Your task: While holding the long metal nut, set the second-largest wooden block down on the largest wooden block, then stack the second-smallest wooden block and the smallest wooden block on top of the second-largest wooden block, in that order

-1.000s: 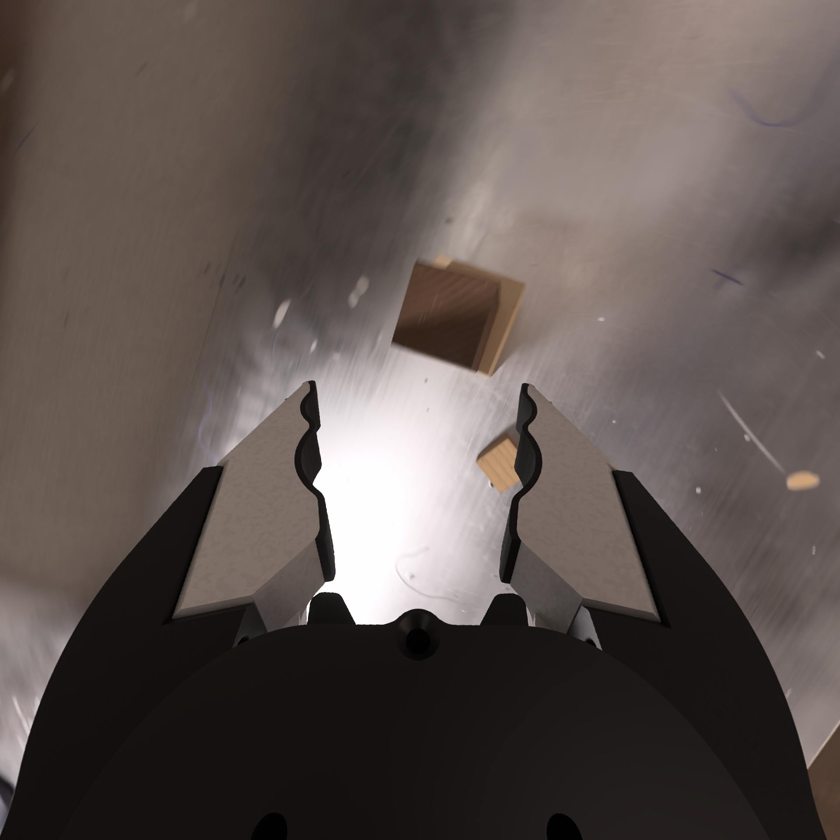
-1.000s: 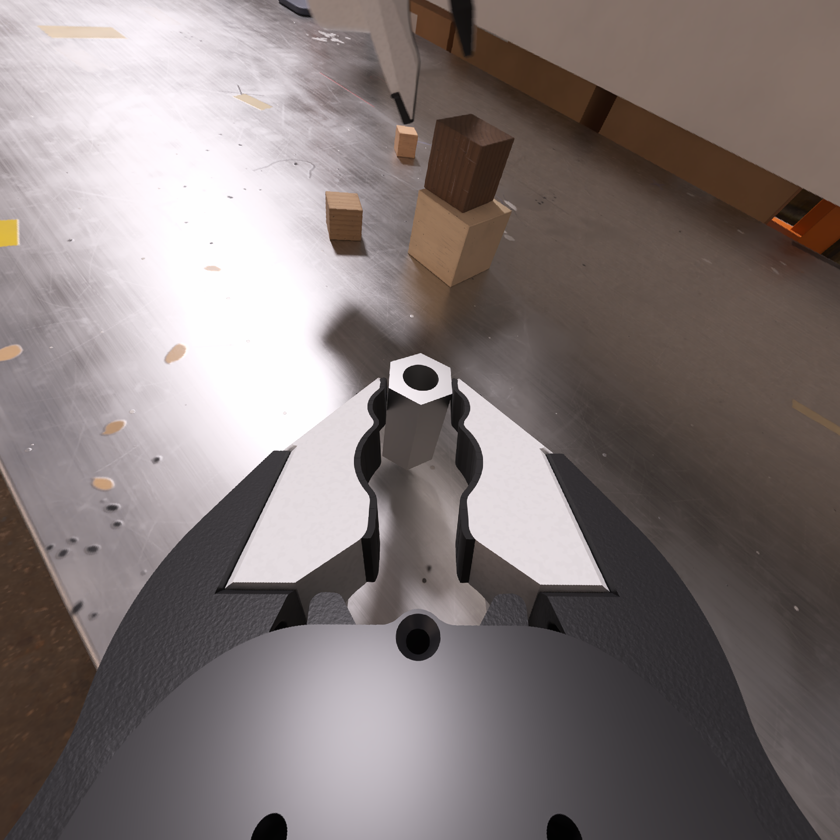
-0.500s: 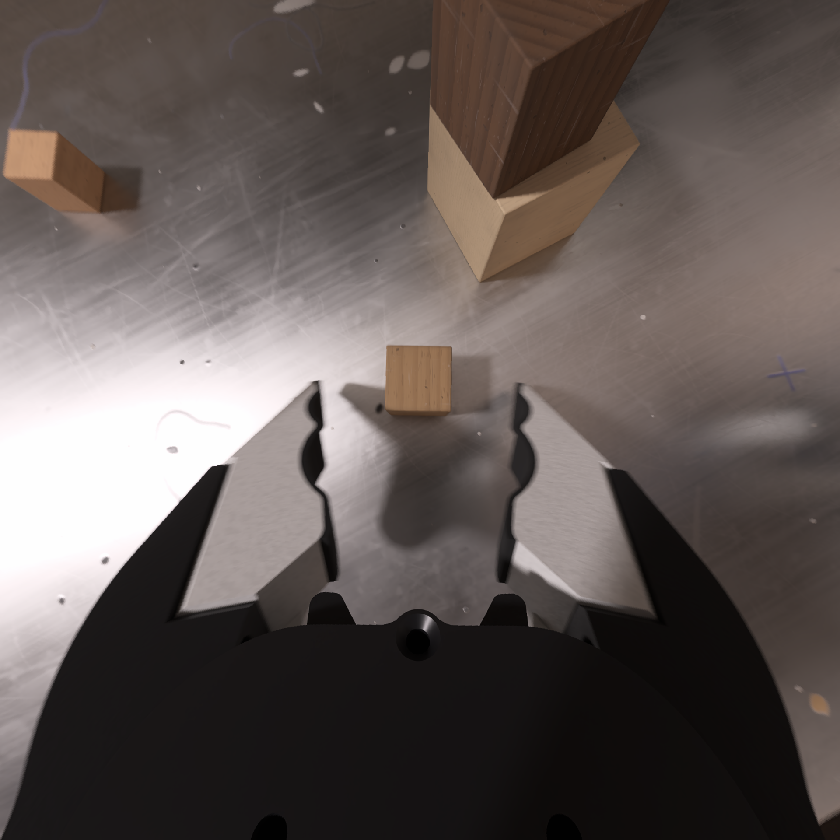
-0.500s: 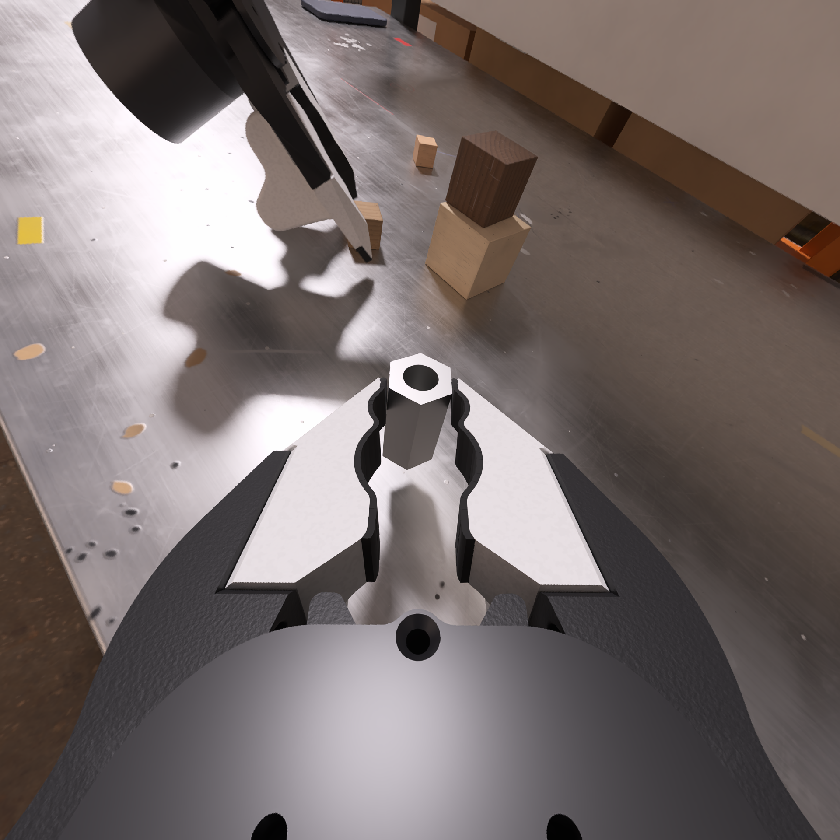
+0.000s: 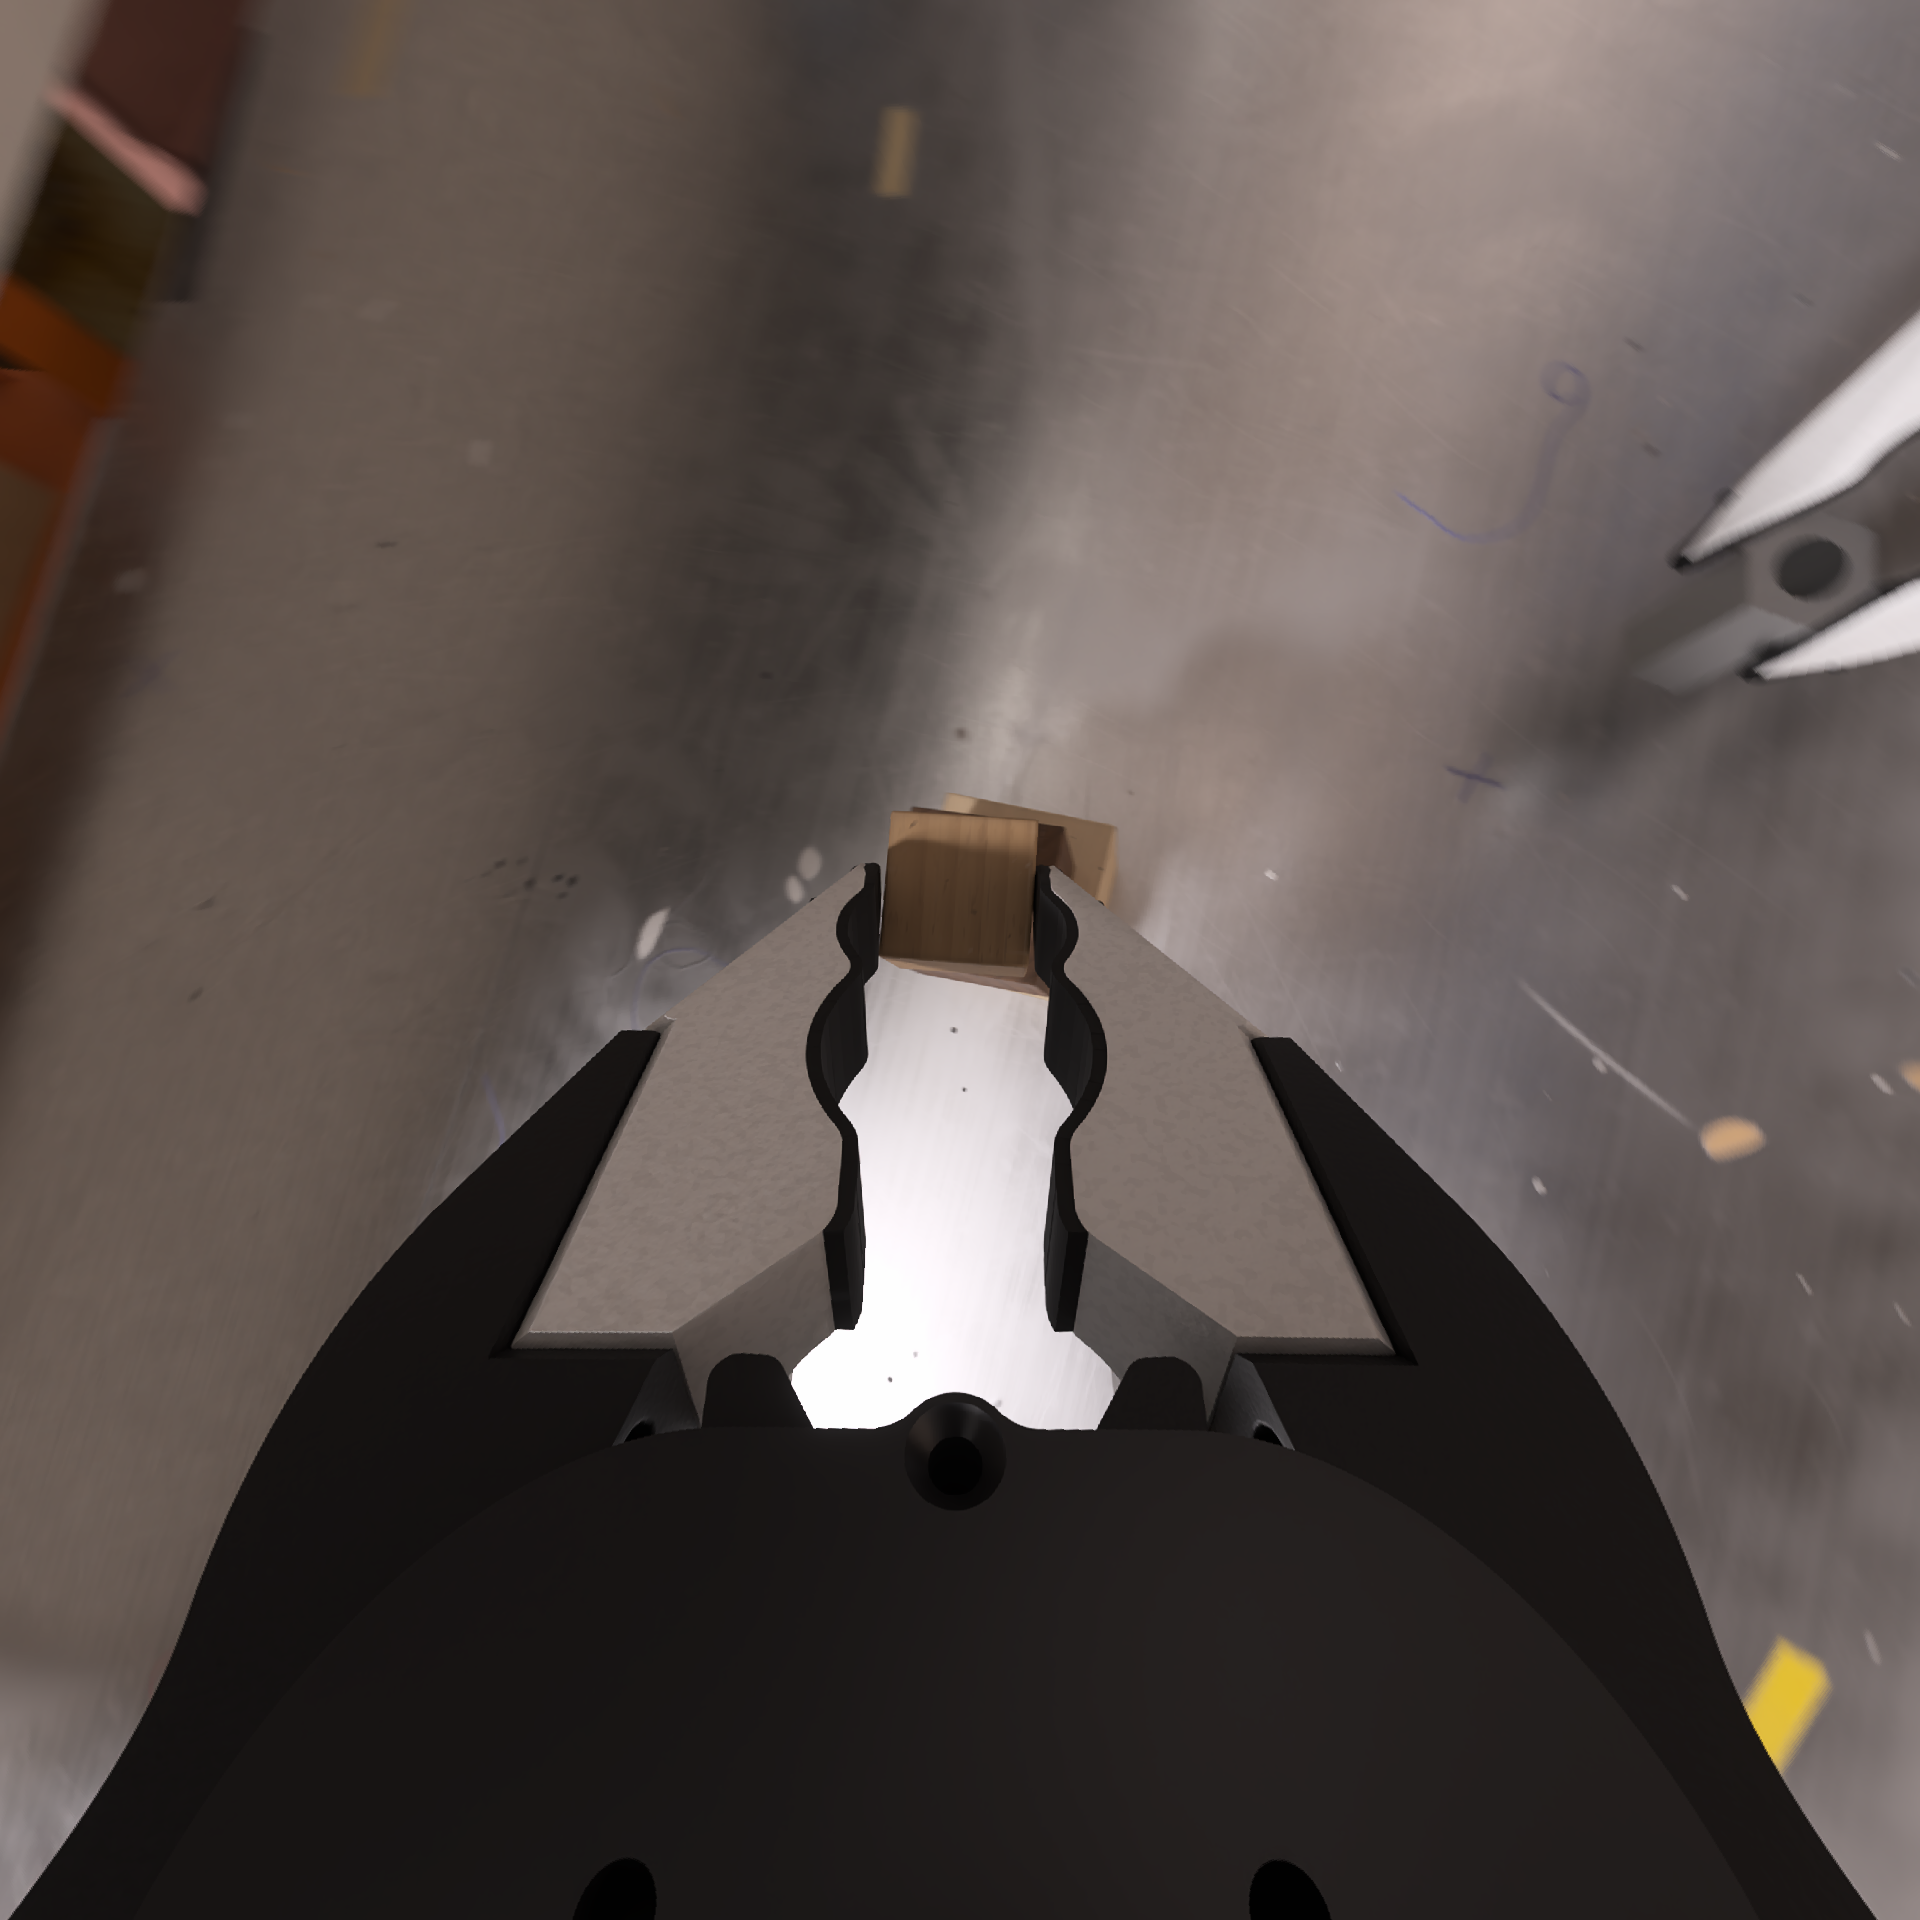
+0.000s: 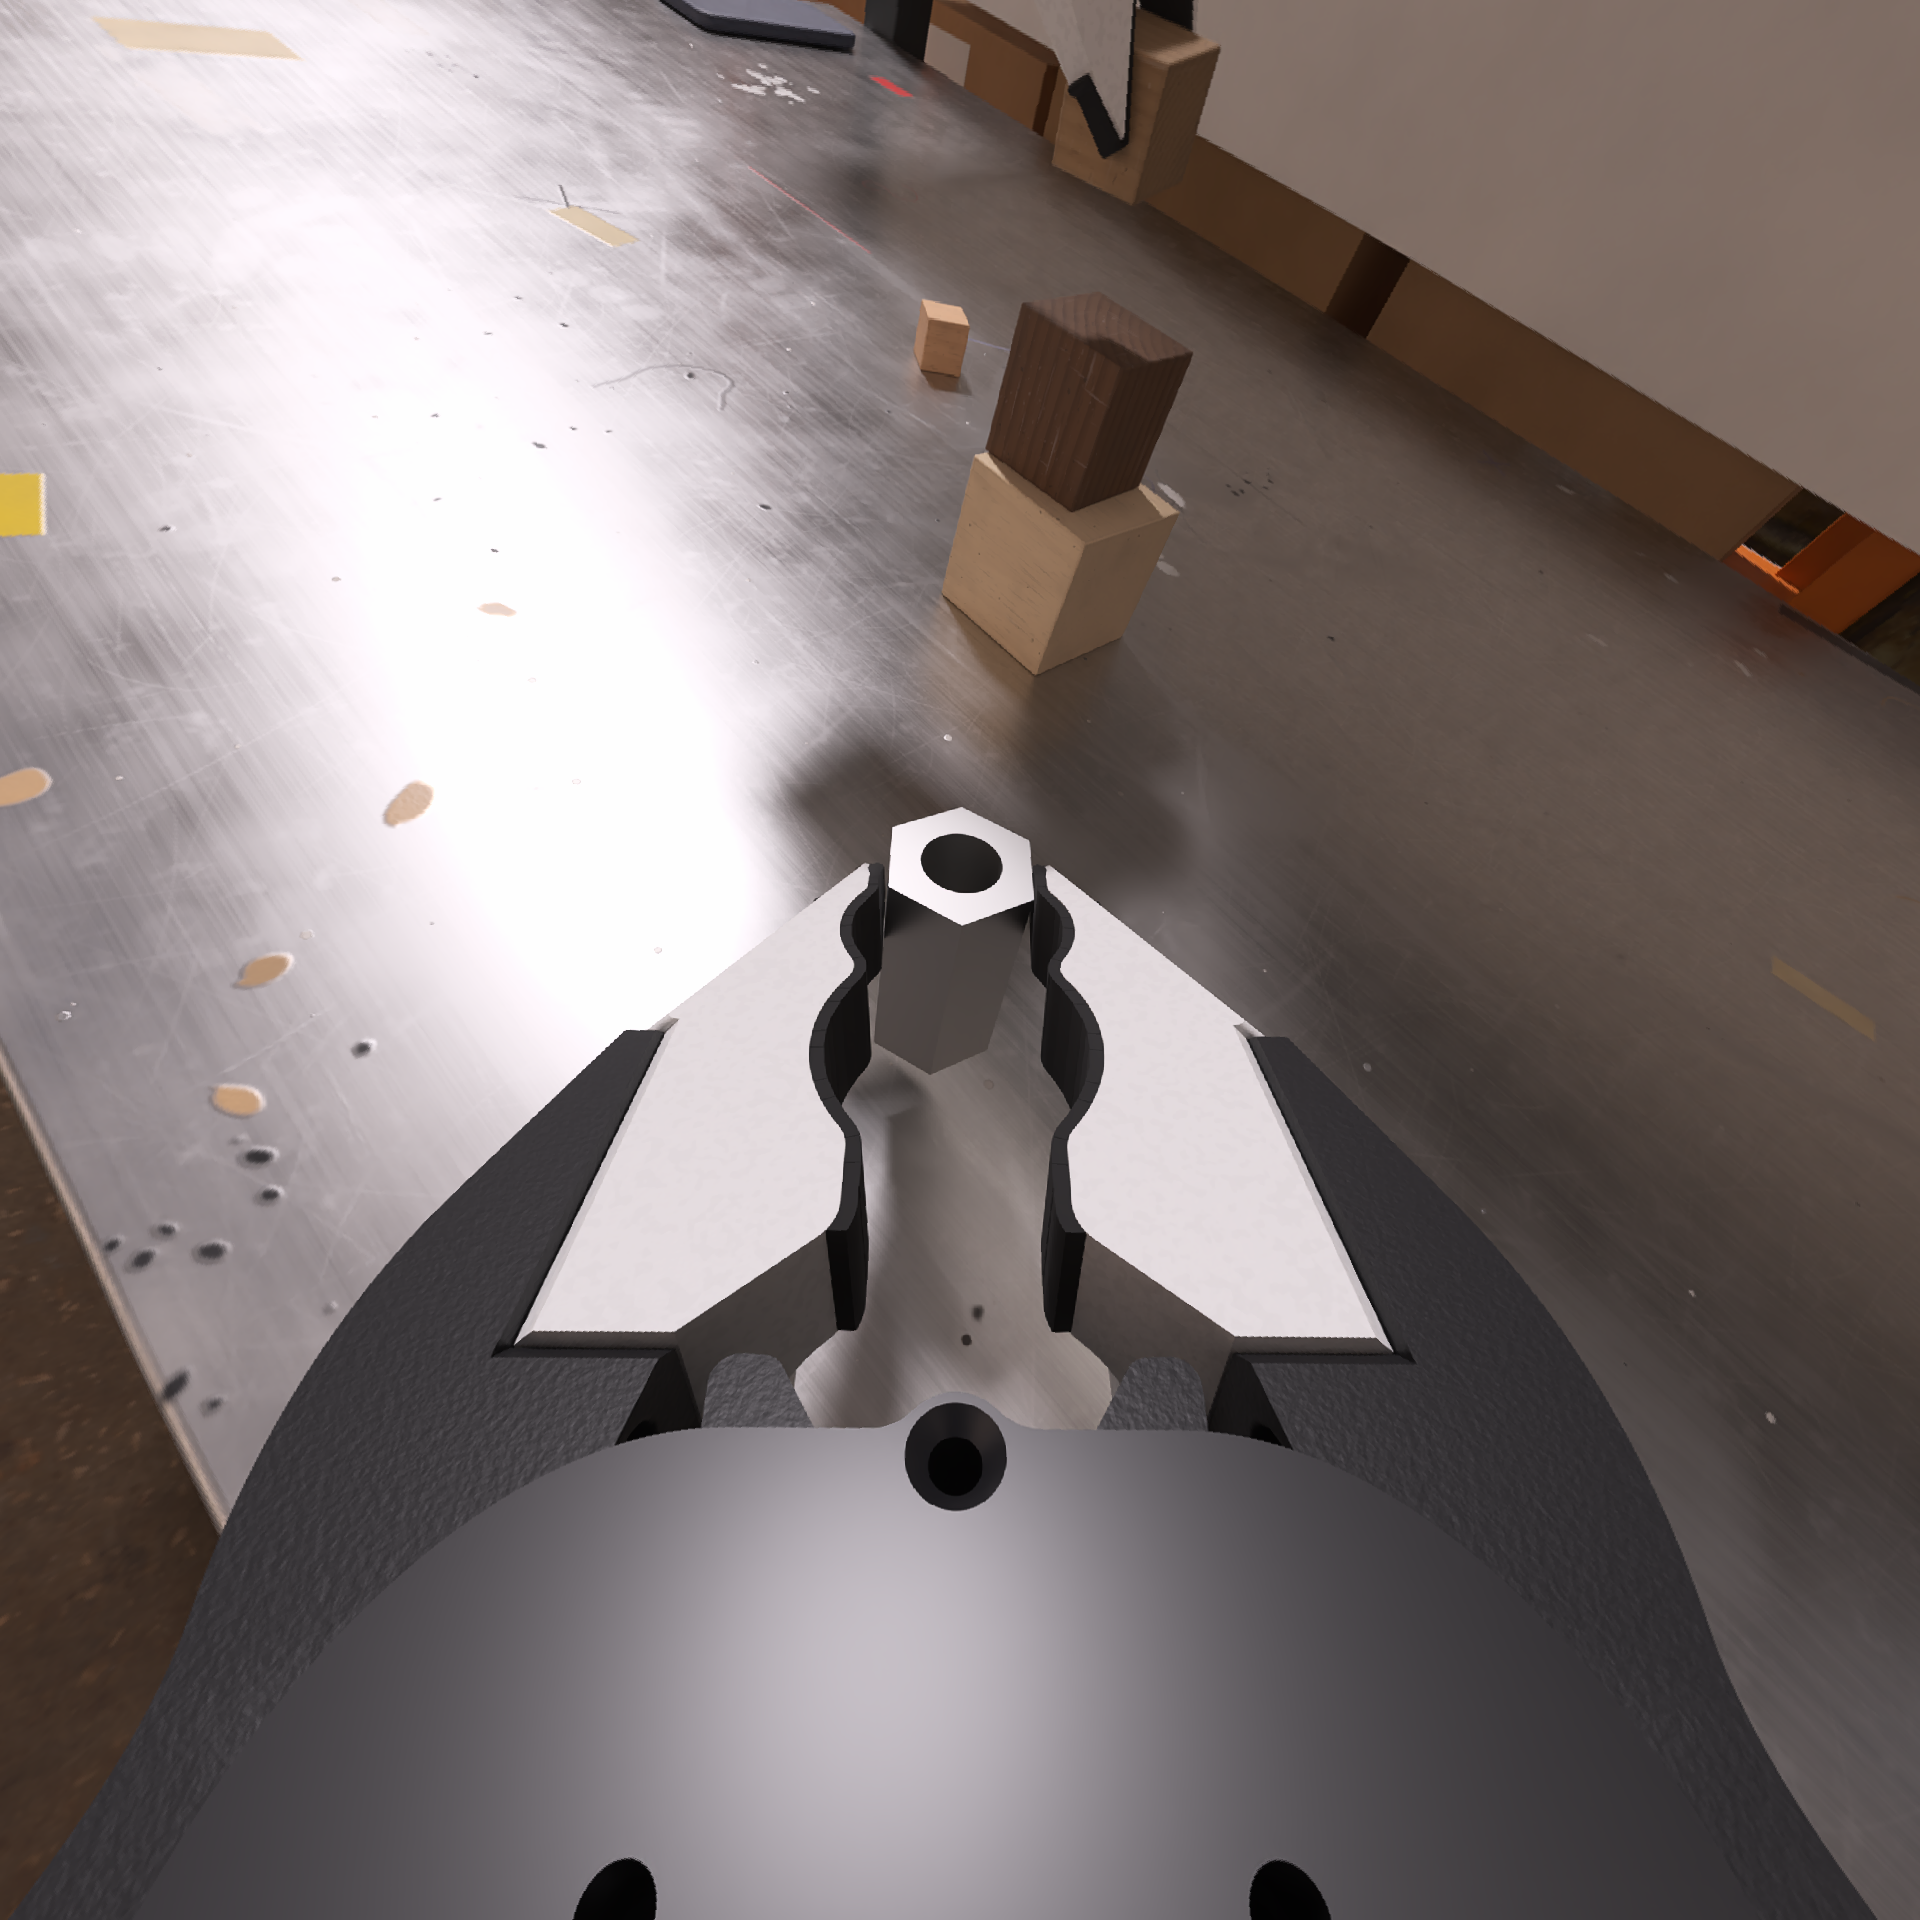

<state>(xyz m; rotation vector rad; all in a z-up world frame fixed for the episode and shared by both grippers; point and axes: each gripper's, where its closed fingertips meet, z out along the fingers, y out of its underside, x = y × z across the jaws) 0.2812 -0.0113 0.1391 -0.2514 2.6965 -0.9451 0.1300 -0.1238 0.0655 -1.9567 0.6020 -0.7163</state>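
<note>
My left gripper (image 5: 956,883) is shut on the second-smallest wooden block (image 5: 956,914), a light brown cube. It hangs high over the stack, of which only a pale edge (image 5: 1091,852) shows behind the held block. In the right wrist view this held block (image 6: 1174,94) sits at the top edge. The dark brown second-largest block (image 6: 1086,400) stands, slightly turned, on the pale largest block (image 6: 1049,571). The smallest block (image 6: 940,335) lies on the table just beyond the stack. My right gripper (image 6: 958,883) is shut on the long metal nut (image 6: 940,987), upright above the table. The nut also shows in the left wrist view (image 5: 1808,566).
The scratched metal table (image 6: 416,416) ends at its left edge (image 6: 104,1247) above brown floor. Brown boxes (image 6: 1299,239) line the far wall, with an orange item (image 6: 1829,561) at the right. Yellow tape (image 6: 21,504) and a dark flat slab (image 6: 769,16) lie far off.
My left gripper came down on the second-smallest block, closed on it and lifted it high above the stack. My right gripper kept the nut and shifted only slightly.
</note>
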